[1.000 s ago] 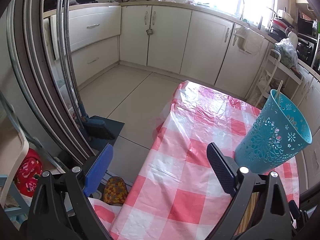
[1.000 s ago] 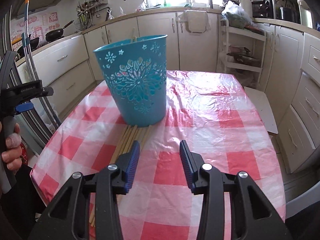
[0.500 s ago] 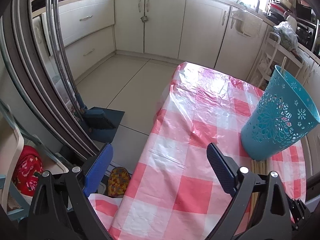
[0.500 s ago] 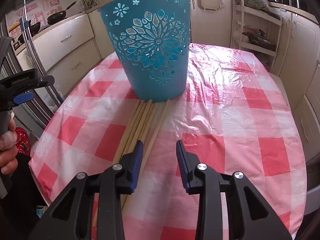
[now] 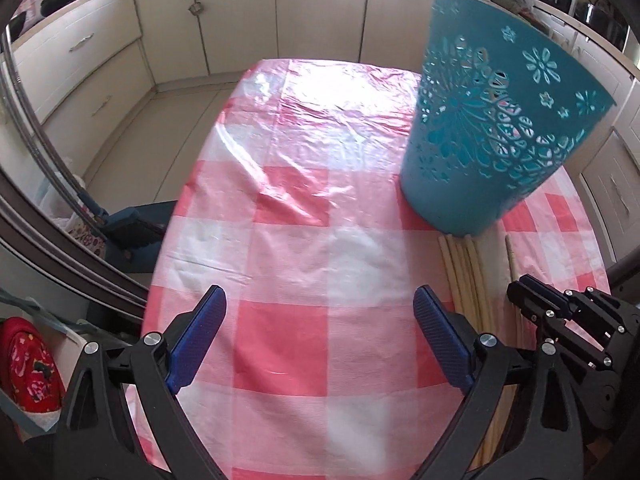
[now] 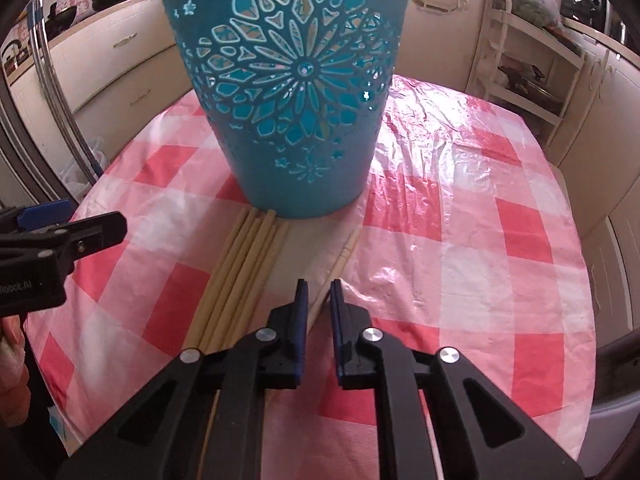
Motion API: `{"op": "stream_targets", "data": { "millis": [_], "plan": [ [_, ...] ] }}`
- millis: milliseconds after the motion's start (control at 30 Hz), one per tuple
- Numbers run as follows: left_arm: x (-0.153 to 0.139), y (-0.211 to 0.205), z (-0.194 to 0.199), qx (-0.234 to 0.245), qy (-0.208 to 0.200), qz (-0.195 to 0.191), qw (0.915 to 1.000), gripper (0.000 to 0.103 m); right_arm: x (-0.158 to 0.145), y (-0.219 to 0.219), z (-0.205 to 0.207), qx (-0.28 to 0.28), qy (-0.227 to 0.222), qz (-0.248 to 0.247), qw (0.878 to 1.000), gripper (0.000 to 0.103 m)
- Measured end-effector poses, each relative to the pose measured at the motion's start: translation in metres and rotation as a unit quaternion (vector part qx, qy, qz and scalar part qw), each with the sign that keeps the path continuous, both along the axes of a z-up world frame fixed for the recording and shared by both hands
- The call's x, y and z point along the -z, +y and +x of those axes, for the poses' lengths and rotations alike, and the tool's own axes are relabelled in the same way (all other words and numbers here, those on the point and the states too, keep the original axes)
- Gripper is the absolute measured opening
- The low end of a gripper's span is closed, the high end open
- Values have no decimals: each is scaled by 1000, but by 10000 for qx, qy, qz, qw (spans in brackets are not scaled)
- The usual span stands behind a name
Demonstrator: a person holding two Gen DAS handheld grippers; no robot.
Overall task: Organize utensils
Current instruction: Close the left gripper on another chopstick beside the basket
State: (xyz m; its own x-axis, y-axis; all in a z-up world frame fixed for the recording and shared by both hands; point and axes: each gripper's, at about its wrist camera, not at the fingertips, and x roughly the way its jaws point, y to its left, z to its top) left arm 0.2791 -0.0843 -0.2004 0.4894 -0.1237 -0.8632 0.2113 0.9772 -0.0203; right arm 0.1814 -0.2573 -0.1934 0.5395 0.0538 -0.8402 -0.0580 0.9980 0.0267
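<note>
Right gripper [image 6: 318, 292] fingers have just clenched on one chopstick [image 6: 347, 249], at the basket's [image 6: 296, 92] 6 o'clock; left gripper [image 5: 316, 316] released; lift next.

The basket [image 6: 296, 92] ahead of the right hand-held gripper [image 6: 318, 292] is teal, pierced with a large flower pattern of petal-shaped and angular cut-outs, with small flower cut-outs near its rim and base. The tablecloth [image 5: 304, 240] on the desk is a glossy check of red, pink and white squares. The chopsticks [image 6: 244, 264] just ahead and left of the right hand-held gripper are pale beige; a single chopstick [image 6: 344, 254] beside them is a like tan. Both hand-held grippers have black frames and blue pads [image 5: 196, 340], the left hand-held gripper [image 5: 320, 308] too. The kitchen cabinets [image 5: 248, 12] beyond are cream. Lower left of the left hand-held gripper sits a red cloth [image 5: 30, 364] with a pale floral print.
</note>
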Motion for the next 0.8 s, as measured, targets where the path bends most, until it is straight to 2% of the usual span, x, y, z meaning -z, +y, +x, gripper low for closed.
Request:
{"op": "stream_targets", "data": {
  "millis": [100, 300, 400, 800],
  "plan": [
    [5, -18, -1, 160, 51, 80, 9998, 91, 0, -11, -7, -137, 87, 84, 9998, 10],
    [17, -41, 4, 305, 220, 103, 9992, 91, 1, -24, -14, 0, 36, 843, 9964, 10],
    [23, -45, 7, 272, 341, 71, 9990, 91, 1, -24, -15, -45, 41, 927, 9957, 10],
    [25, -48, 15, 229, 287, 78, 9993, 91, 1, -31, -10, 6, 34, 1030, 9947, 10]
  ]
}}
